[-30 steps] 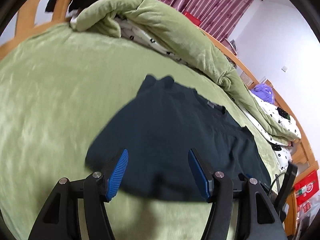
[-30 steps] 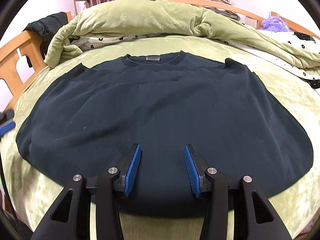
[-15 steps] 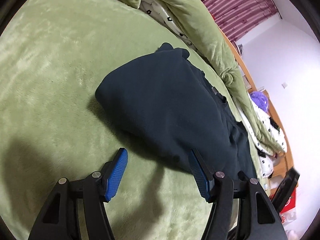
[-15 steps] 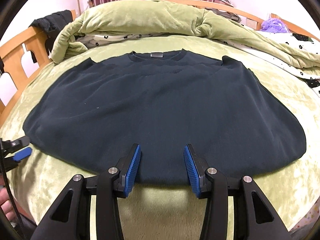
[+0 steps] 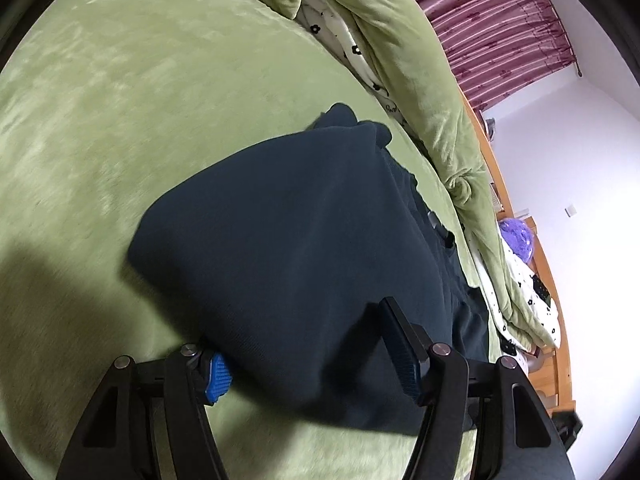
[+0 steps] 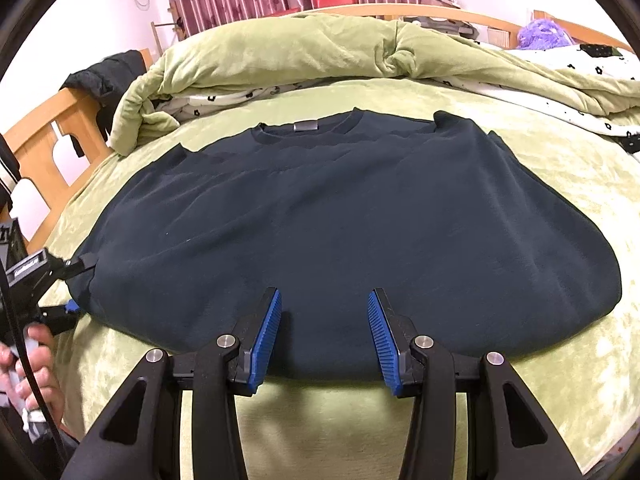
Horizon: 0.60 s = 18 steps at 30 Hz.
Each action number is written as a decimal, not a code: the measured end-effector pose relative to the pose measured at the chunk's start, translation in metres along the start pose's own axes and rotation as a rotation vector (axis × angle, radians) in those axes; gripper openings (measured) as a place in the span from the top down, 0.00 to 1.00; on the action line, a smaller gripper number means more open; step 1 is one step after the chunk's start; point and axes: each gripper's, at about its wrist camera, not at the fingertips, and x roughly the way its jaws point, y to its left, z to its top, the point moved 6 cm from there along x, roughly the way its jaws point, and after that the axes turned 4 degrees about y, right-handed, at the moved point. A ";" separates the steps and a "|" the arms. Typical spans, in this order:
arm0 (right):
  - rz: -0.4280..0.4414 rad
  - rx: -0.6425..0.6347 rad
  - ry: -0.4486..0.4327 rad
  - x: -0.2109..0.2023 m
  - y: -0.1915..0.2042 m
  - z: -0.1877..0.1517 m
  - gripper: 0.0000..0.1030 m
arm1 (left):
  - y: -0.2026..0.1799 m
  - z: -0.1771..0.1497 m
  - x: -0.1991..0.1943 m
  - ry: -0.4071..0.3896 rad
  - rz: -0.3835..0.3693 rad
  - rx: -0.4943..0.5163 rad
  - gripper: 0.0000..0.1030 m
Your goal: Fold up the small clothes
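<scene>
A dark navy sweater (image 6: pixel 328 216) lies flat on the green bed cover (image 6: pixel 560 360), neck toward the far side, hem toward me. My right gripper (image 6: pixel 324 328) is open, its blue pads over the middle of the hem. My left gripper (image 5: pixel 304 364) is open at the sweater's (image 5: pixel 288 248) near left corner: the cloth lies between its jaws and covers most of the left blue pad (image 5: pixel 216 376). In the right wrist view the left gripper (image 6: pixel 68 284) shows at the sweater's left corner, with the hand that holds it below.
A rolled green quilt (image 6: pixel 304 56) with a white flowered lining lies along the far side of the bed. A wooden bed frame (image 6: pixel 52 152) with dark clothes hung on it stands at the left. A purple fluffy thing (image 6: pixel 540 36) sits at the far right.
My left gripper has moved in to the sweater's corner, so the cloth now lies between its jaws. My right gripper has pulled back a little toward the hem.
</scene>
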 end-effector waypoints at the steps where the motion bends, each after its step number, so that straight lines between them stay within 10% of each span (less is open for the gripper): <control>1: 0.005 0.007 -0.006 -0.001 -0.003 0.000 0.57 | -0.002 0.002 0.000 -0.008 0.007 -0.004 0.53; 5: 0.030 0.042 -0.025 -0.007 -0.017 0.003 0.57 | -0.018 0.006 -0.007 -0.043 0.021 0.018 0.75; 18: -0.002 0.161 -0.101 -0.053 -0.088 0.019 0.57 | -0.214 -0.027 -0.046 -0.218 0.039 0.520 0.84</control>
